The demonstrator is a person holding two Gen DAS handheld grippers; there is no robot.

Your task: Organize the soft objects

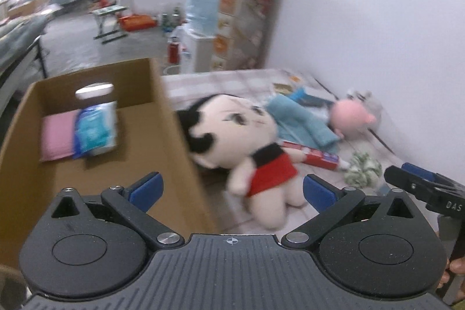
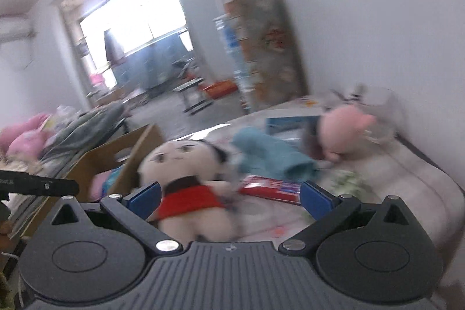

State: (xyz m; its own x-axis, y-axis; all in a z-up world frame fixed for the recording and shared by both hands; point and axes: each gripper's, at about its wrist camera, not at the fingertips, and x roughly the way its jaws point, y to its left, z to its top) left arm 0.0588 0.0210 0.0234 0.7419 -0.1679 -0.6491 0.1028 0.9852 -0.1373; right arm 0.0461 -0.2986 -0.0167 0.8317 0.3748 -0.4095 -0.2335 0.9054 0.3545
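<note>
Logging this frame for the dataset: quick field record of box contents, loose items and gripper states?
box: cardboard box, open top
in box: pink pad, blue-white packet
beside box: doll in red, lying down
further out: blue towel, pink plush, red tube, green scrunchie
left gripper: open, nothing held
right gripper: open, nothing held

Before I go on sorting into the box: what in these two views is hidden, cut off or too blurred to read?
- Cardboard box floor: right wrist view, its near wall hides most of it.
- Doll legs: right wrist view, hidden behind the gripper body.
- Red toothpaste box print: both views, motion blur.
- Pink plush: right wrist view, smeared, details unclear.
- Right gripper: left wrist view, cut off by the right edge.
</note>
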